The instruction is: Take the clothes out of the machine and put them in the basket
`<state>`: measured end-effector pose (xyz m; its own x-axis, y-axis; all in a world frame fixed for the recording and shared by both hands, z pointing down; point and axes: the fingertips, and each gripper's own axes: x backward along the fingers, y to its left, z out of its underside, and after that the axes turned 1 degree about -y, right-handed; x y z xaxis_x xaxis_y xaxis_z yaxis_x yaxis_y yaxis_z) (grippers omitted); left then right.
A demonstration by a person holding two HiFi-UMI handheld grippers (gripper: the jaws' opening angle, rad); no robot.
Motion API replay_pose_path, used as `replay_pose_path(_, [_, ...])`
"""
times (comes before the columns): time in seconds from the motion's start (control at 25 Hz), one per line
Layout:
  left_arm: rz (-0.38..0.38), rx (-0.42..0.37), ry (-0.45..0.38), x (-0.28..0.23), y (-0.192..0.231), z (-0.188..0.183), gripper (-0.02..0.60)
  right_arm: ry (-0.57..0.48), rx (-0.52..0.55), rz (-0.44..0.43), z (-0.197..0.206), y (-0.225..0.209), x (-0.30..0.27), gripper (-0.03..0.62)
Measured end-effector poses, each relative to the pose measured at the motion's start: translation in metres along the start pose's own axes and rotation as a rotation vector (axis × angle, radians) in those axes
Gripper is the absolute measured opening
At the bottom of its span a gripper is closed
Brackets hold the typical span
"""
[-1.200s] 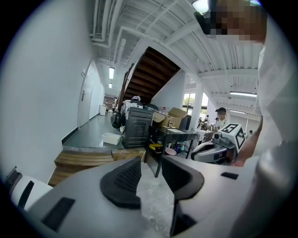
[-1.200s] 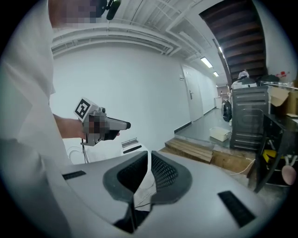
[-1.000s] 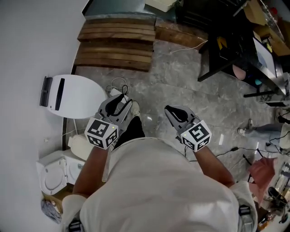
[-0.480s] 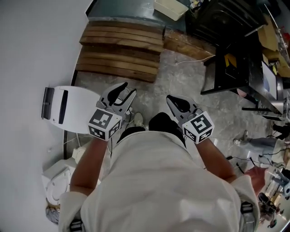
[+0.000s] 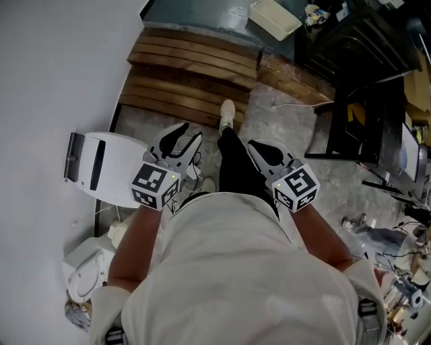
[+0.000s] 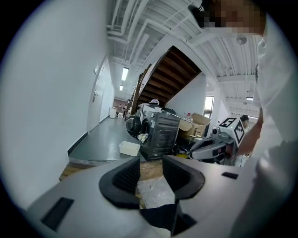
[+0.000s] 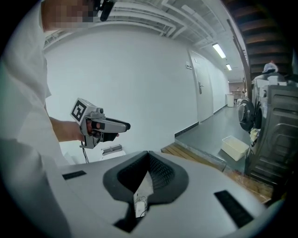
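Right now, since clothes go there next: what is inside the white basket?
In the head view the white basket shows only its pale bottom, no clothes; its near wall hides a strip inside.

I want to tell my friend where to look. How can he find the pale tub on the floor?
Start at the brown wooden slats in front of the person. Past them lies a dark grey floor, and the tub sits there beside a tall dark machine. It is the only low, cream, open box there; the machine towers over it.
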<state>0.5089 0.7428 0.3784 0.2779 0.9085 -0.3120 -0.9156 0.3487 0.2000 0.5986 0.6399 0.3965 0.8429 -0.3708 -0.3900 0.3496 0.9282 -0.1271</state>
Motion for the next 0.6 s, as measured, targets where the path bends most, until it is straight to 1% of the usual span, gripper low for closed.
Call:
replay_pose_path(0.16, [-0.019, -0.005, 0.016, -0.055, 0.040, -0.021, 0.144, -0.011, -0.010, -0.027, -0.017, -0.063, -0.042, 0.006])
replay_pose_path(0.36, [-0.015, -0.012, 0.050, -0.145, 0.094, -0.057, 0.144, -0.021, -0.013, -0.026, -0.041, -0.166, -0.096, 0.006])
replay_pose_path(0.48, [-0.003, -0.015, 0.079, -0.211, 0.129, -0.092, 0.144, -0.016, -0.043, -0.030, -0.065, -0.233, -0.130, 0.005])
replay_pose_path(0.6, [0.008, -0.049, 0.096, -0.271, 0.153, -0.145, 0.144, -0.008, -0.060, -0.053, -0.104, -0.288, -0.154, 0.005])
